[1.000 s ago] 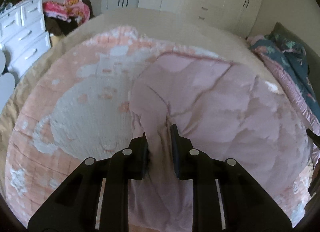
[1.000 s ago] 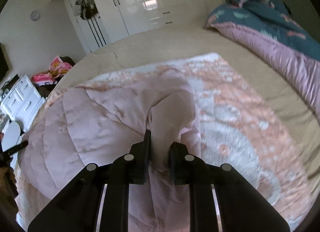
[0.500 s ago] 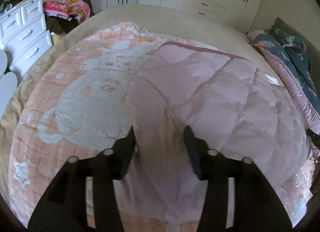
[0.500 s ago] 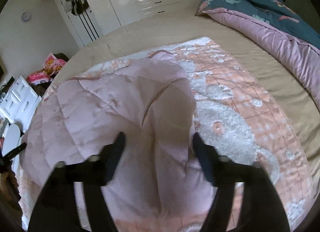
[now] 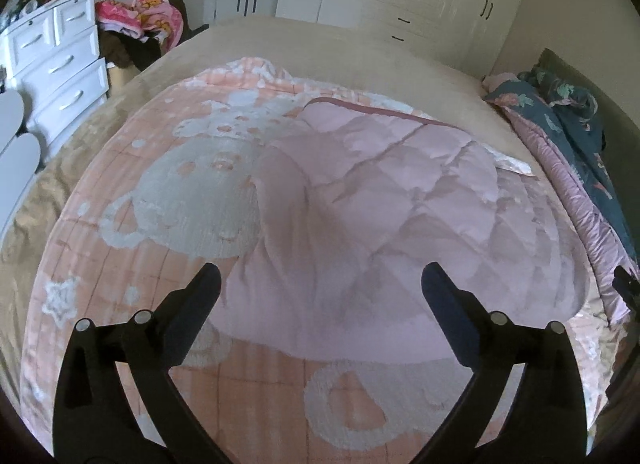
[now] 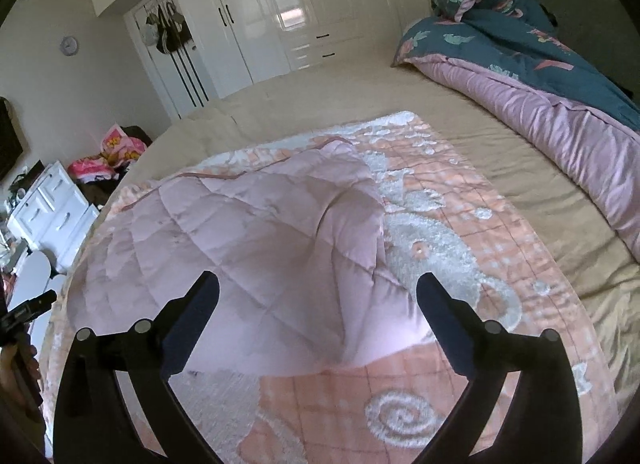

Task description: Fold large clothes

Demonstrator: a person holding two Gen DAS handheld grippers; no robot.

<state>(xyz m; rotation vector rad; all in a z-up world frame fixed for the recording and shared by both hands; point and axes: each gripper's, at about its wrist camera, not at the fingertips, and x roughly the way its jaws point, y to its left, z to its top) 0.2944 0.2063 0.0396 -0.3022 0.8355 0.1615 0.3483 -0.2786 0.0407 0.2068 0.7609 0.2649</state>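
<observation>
A pale pink quilted garment point(image 5: 400, 224) lies folded over on a peach blanket with white bear shapes point(image 5: 180, 192) on the bed. It also shows in the right wrist view point(image 6: 248, 232), on the same blanket point(image 6: 460, 224). My left gripper point(image 5: 320, 284) is open and empty, its jaws wide apart above the garment's near edge. My right gripper point(image 6: 318, 292) is open and empty too, above the garment's near right part.
A beige bed sheet point(image 6: 460, 112) surrounds the blanket. A rolled teal and pink duvet point(image 6: 540, 76) lies at the right. A white dresser point(image 5: 56, 64) and a pile of clothes point(image 5: 140, 20) stand at the left. White wardrobes point(image 6: 280, 16) line the far wall.
Both grippers were shut on folds of the pink garment. They opened, let it drop onto the blanket and drew back toward me.
</observation>
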